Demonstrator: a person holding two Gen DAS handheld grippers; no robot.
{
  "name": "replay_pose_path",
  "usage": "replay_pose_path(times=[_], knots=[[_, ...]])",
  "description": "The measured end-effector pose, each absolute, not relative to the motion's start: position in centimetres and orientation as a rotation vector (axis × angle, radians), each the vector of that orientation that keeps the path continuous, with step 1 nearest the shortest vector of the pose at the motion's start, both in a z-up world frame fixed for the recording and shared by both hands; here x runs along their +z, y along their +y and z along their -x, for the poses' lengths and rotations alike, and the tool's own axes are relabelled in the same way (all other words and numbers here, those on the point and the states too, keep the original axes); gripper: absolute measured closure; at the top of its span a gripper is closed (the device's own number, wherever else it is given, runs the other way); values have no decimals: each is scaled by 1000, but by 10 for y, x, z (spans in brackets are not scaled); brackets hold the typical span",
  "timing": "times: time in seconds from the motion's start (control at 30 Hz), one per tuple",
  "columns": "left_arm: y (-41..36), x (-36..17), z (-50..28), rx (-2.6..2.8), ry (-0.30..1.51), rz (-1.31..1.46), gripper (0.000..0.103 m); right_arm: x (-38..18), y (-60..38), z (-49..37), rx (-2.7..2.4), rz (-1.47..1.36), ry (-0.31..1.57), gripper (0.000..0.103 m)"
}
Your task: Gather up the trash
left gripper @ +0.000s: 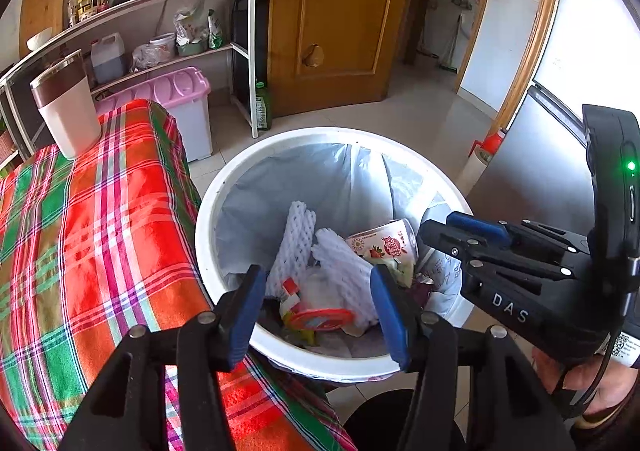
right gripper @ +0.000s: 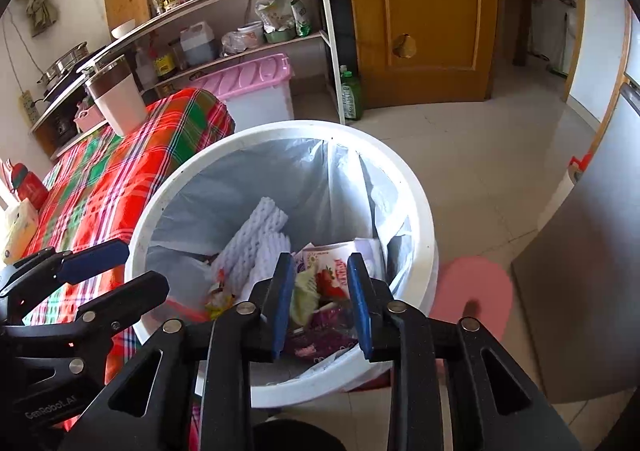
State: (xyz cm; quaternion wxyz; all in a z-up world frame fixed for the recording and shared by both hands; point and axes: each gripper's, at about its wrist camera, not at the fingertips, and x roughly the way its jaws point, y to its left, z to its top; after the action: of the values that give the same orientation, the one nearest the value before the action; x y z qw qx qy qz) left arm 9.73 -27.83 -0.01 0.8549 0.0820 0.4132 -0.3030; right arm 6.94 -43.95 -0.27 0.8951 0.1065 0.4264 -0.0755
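I'm hovering both released, empty tools, the left hand-held gripper (left gripper: 318, 305) and right hand-held gripper (right gripper: 320, 301), over the white bin (left gripper: 224, 187), where the trash (left gripper: 320, 263) is lying inside.

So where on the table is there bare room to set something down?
The plaid tablecloth is bare from the cup at its far end to the near edge beside the trash bin. The right wrist view shows clutter along its far left side.
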Motion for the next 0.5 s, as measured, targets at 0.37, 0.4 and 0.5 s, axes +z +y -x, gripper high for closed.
replay_pose_path(times=[0.37, 0.4, 0.5], knots=[[-254, 16, -75, -601, 792, -147, 38, 15, -423, -40, -174, -219, 795, 67], [-251, 17, -72, -589, 783, -142, 37, 17, -421, -36, -177, -221, 787, 67], [-241, 20, -65, -552, 754, -136, 36, 22, -413, -22, -189, -226, 760, 66]])
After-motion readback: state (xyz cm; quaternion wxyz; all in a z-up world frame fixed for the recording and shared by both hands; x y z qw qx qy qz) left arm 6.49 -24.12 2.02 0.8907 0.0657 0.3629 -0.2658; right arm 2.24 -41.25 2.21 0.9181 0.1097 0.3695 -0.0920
